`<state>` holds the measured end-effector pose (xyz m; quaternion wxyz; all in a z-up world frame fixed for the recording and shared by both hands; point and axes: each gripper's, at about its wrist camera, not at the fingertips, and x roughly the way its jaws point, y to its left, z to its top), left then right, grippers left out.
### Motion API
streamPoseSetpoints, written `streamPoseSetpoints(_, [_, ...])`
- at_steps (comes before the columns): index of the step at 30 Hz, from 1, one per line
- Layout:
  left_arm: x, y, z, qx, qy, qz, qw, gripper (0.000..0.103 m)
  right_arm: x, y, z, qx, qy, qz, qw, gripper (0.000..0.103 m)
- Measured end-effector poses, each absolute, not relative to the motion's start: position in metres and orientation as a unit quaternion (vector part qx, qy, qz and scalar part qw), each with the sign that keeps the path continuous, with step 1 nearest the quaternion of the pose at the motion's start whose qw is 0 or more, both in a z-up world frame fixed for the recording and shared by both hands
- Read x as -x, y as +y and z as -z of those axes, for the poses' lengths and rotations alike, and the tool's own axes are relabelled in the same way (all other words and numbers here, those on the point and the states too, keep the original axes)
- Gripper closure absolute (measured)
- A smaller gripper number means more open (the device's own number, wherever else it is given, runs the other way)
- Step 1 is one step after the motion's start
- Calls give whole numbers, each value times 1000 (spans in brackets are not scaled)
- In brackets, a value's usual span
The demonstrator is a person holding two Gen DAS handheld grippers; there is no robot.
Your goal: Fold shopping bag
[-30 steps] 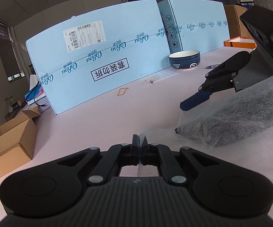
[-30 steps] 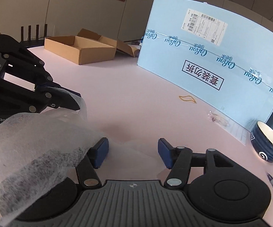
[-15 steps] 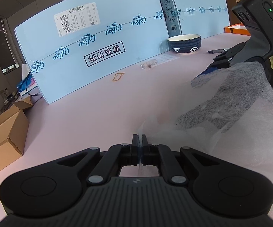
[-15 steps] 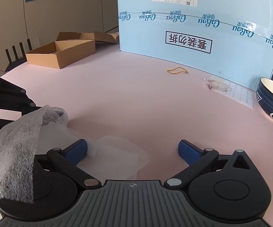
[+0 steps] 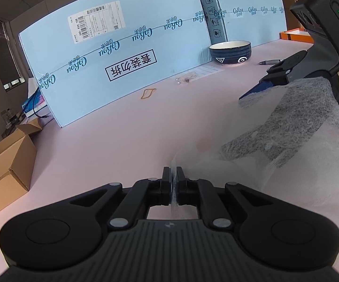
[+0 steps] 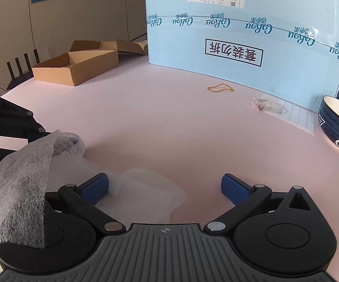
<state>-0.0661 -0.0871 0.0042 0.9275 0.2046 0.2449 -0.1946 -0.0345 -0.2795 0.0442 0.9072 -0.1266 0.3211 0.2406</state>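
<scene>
From the left wrist view, the left gripper [image 5: 173,183] has its fingers pressed together on a thin edge of the shopping bag [image 5: 286,141], a white, gauzy non-woven one that rises to the right and drapes over the body of the right gripper [image 5: 272,80], whose dark blue pad pokes out beyond the fabric. The bag is still loose and bunched, partly off the pink counter [image 5: 122,129], so no flat, finished fold shows here. Further back stand a light blue carton [image 5: 122,54], a dark blue bowl [image 5: 231,52], a marker pen [image 5: 271,61] and a rubber band [image 5: 148,93], all well apart from the bag. From the right wrist view, the right gripper [image 6: 164,185] has its fingers [image 6: 95,185] spread wide with nothing clamped; a flap of the bag [image 6: 143,192] lies flat on the counter [image 6: 169,122] between them, just beside the left-hand pad, while another part hangs over the gripper's left side and runs up to the left gripper [image 6: 59,141]. An open cardboard box [image 6: 75,68] sits far back. By my judgement the fold is at an early-to-middle stage: one layer lies down, but the raised portion must still be laid over and flattened.
</scene>
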Motion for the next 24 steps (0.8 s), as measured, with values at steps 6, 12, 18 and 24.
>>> streamPoseSetpoints(6, [67,-87,-4,-206,242,197,928,99,33,-281,-45,126,322,-242,907,0])
streamPoseSetpoints(12, [69,-89,-4,-212,238,200,926,99,32,-282,-45,127,322,-242,907,0])
streamPoseSetpoints(18, [81,-90,-6,-219,208,215,929,99,32,-282,-45,127,322,-242,907,0])
streamPoseSetpoints(24, [80,-91,-6,-215,211,241,923,99,29,-283,-44,126,324,-241,906,0])
